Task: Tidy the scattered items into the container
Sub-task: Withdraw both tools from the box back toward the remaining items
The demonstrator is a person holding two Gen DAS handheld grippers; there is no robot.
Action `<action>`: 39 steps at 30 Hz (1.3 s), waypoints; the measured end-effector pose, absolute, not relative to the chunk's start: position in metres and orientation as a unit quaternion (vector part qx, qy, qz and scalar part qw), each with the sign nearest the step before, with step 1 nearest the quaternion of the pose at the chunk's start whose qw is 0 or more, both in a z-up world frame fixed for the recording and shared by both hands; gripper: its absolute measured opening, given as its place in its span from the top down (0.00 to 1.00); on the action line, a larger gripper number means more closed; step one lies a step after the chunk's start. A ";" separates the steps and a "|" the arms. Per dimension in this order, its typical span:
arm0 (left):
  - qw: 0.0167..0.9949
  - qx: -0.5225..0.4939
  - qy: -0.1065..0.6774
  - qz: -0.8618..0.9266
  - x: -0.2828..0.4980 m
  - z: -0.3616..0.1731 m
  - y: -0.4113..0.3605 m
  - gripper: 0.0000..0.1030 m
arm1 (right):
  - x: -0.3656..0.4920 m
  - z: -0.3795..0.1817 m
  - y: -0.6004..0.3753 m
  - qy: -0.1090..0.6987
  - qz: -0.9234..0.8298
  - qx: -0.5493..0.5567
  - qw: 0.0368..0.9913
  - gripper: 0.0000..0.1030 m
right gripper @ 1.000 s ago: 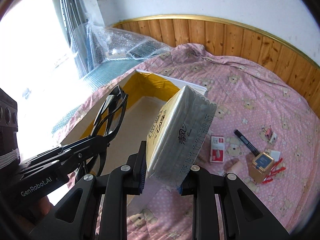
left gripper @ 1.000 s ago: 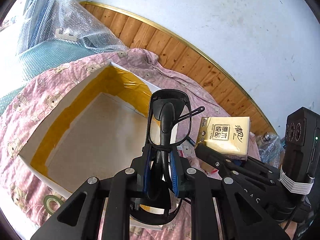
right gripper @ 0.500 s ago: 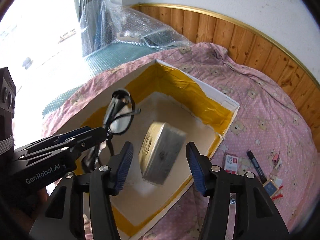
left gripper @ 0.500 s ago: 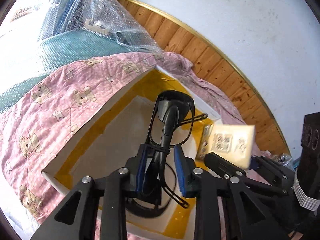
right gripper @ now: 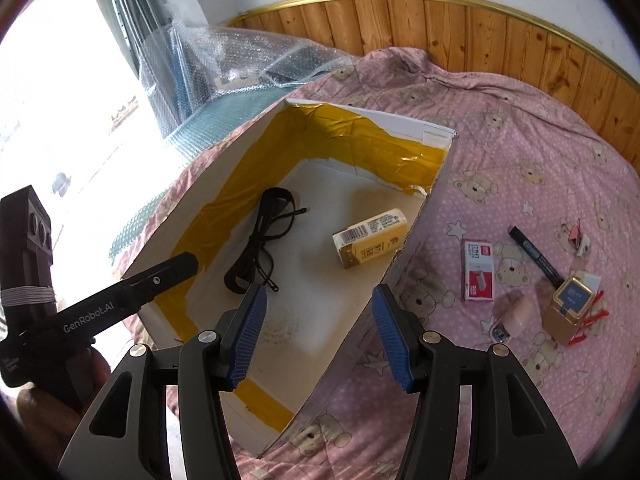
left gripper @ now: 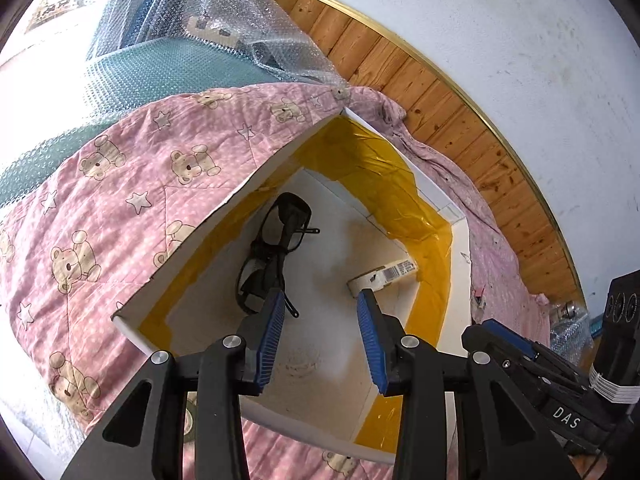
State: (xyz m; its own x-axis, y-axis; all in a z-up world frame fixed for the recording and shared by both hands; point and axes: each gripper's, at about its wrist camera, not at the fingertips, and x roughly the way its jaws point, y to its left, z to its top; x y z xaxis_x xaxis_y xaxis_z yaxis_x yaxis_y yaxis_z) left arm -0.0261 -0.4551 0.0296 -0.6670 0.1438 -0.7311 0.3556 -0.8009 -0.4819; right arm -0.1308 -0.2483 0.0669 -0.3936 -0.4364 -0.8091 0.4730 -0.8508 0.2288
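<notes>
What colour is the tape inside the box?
The tape lining the box walls is shiny yellow-gold. It shows best in the right wrist view.

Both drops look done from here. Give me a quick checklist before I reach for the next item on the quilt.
1. Left tongs open and empty: ok.
2. Right tongs open and empty: ok.
3. Glasses lying on the box floor: ok.
4. Tissue pack inside the box, apart from the glasses: ok.
5. Items left on the quilt: staple box, marker, gold box: not ok.
6. Small clips by the gold box graspable: cannot tell.
</notes>
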 end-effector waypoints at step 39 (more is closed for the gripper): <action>0.022 0.434 0.206 -0.877 -0.005 0.053 -0.345 0.58 | -0.067 0.062 -0.161 -0.065 -0.837 0.466 0.279 0.43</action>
